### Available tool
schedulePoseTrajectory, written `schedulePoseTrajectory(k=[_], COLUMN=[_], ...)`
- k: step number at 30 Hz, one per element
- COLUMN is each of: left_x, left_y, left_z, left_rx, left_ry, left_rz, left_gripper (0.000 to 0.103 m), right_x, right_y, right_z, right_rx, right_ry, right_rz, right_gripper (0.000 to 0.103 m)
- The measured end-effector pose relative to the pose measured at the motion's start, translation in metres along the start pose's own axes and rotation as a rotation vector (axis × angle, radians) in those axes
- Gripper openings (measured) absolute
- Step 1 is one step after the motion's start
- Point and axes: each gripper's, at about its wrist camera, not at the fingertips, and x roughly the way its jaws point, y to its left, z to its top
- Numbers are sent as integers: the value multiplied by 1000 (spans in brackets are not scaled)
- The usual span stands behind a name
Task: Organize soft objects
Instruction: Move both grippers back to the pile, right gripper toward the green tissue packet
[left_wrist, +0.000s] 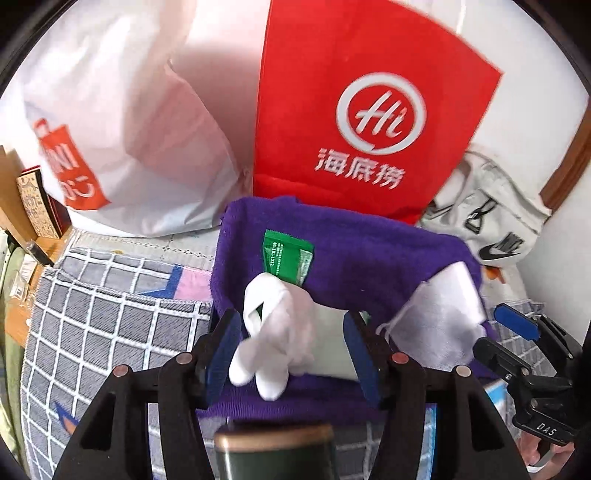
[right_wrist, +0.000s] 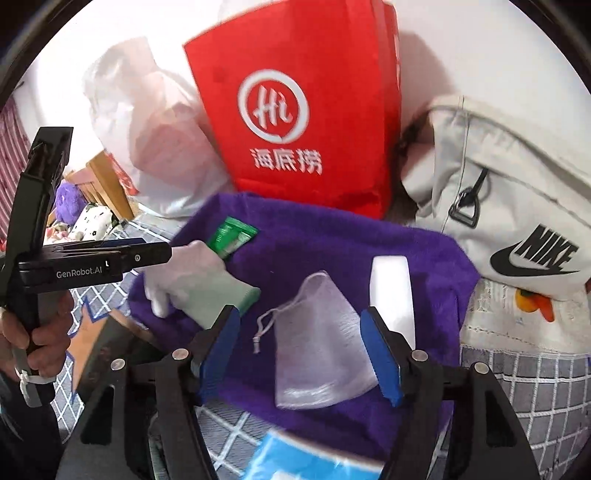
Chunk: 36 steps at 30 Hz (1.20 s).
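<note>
A purple towel (left_wrist: 369, 254) lies spread on a checked bedspread (left_wrist: 110, 314). On it are a white glove (left_wrist: 280, 325), a green packet (left_wrist: 288, 262), a white mesh drawstring pouch (left_wrist: 436, 321) and a flat white pad (right_wrist: 391, 291). My left gripper (left_wrist: 290, 321) stands open with the glove lying loose between its blue pads. My right gripper (right_wrist: 300, 312) is open over the pouch (right_wrist: 317, 343), which lies flat on the towel (right_wrist: 332, 243) between the jaws. From the right wrist view the left gripper (right_wrist: 159, 249) hovers just above the glove (right_wrist: 195, 284).
A red paper bag (left_wrist: 369, 110), a white plastic bag (left_wrist: 129, 129) and a pale Nike bag (right_wrist: 517, 206) stand along the wall behind the towel. A dark can (left_wrist: 273, 454) and a light blue packet (right_wrist: 306, 461) sit near me. A hand (right_wrist: 40, 332) holds the left gripper.
</note>
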Motion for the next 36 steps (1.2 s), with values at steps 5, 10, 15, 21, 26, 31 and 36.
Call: schedulePoseTrajectory(k=[5,10,15,21,26,31,36], left_x=[-38,-71,-97,-114,-115,-114,-108], left_y=[5,10,14,28,42,58,73], left_z=[-22,-53,-86,-133,-160,-174,-184], left_rx=[-13,-17,-11,-21,-39,-60,-82], left_ry=[-22,-41,-56,-46,-16,-6,12], left_rz=[-25,-31,-42,-19,-20,-29,-45], left_gripper=[56,56,56,58,58,58,58], right_x=[-36,-65,-91,-103,-94,-75,-50], right_y=[19,35,59,96,118,130,139], right_z=[-16,-56,-88,-127,-145,-149,-150], right_rx=[45,101,101,37,-3,-36,-84], right_ry=[-88,-129,-137,-104,-40,-13,41], right_rz=[-12,-117,-136,-56,43,63,64], right_gripper=[78,78,78,78,78,76,76])
